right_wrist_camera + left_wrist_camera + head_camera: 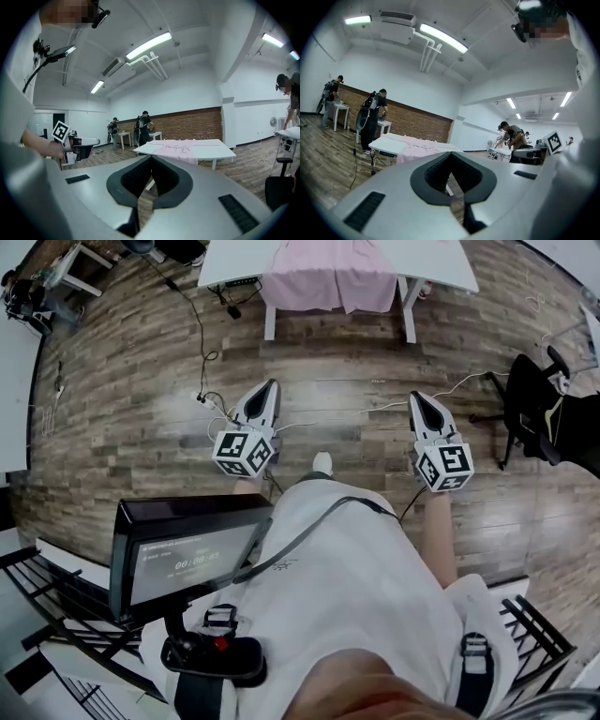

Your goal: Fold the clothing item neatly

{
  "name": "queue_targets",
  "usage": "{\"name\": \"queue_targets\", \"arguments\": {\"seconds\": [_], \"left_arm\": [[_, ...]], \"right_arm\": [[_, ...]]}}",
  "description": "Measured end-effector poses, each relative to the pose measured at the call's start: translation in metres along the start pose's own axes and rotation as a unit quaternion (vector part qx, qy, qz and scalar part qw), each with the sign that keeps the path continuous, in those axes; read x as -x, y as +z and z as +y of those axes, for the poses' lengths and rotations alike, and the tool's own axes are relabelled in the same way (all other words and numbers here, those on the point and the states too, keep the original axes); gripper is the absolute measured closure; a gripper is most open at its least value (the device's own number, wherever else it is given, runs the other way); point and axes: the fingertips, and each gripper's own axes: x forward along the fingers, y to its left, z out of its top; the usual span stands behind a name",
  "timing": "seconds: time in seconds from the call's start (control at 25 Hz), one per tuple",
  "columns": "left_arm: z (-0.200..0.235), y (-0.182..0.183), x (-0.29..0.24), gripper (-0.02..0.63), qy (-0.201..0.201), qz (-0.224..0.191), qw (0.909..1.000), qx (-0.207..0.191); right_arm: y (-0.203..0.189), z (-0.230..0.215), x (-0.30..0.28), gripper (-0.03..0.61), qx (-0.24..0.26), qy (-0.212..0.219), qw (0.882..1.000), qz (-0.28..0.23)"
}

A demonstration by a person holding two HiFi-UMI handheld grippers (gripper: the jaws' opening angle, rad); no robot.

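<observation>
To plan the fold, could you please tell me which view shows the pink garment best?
The right gripper view: the pink garment lies spread on the white table, unobstructed. The head view crops it; the left gripper view shows it obliquely.

Left gripper point(271, 383), right gripper point(415, 397): two; table point(232, 262): one; pink garment point(328, 277): one.

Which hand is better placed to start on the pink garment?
Left, barely: left tongs face the pink garment; right tongs sit just outside its span. Both shut, empty, short of the table.
</observation>
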Motion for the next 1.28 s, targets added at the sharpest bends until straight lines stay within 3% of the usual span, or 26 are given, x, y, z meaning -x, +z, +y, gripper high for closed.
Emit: {"name": "queue_targets", "arguments": {"seconds": [0.56,1.28], "left_arm": [[0.083,0.02,-0.067,0.612,-0.036,0.018,0.9992,0.006],[0.074,0.015,-0.075,0.612,-0.068,0.013,0.9976,0.007]], "right_arm": [[0.016,0.001,-0.095,0.577,-0.008,-0.034,0.999,0.007],[0.017,-0.009,-0.071,0.577,-0.006,-0.077,0.997,-0.004]]}}
